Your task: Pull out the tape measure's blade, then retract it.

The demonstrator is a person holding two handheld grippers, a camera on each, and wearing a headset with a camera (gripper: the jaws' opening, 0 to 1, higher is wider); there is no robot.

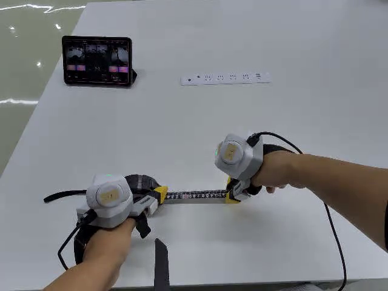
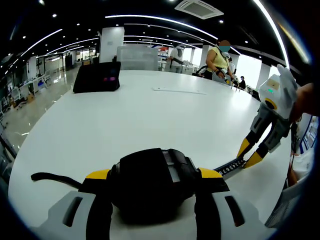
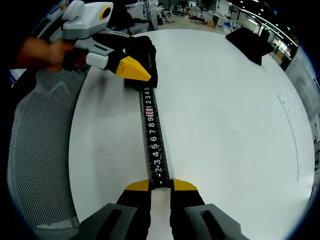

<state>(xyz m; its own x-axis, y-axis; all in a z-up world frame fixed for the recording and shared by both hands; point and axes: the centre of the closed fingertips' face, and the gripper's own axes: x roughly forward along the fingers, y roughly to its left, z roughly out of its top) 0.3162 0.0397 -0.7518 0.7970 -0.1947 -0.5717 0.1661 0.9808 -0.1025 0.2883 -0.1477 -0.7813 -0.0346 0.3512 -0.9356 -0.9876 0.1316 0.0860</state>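
Observation:
The black tape measure case (image 1: 143, 182) rests on the white table, and my left gripper (image 1: 150, 204) is shut on it. In the left gripper view the case (image 2: 152, 182) sits between the yellow-tipped jaws. A short length of black blade (image 1: 195, 195) with white numbers runs right from the case to my right gripper (image 1: 233, 195), which is shut on the blade's end. In the right gripper view the blade (image 3: 151, 132) stretches from my right gripper (image 3: 160, 186) toward the case (image 3: 145, 50). A black wrist strap (image 1: 60, 196) trails left from the case.
A dark tablet (image 1: 97, 60) stands at the far left of the table (image 1: 194, 121), and a white power strip (image 1: 224, 78) lies at the far middle. A black strap (image 1: 160, 267) hangs at the near edge. A grey mesh chair (image 3: 35, 150) is beside the table.

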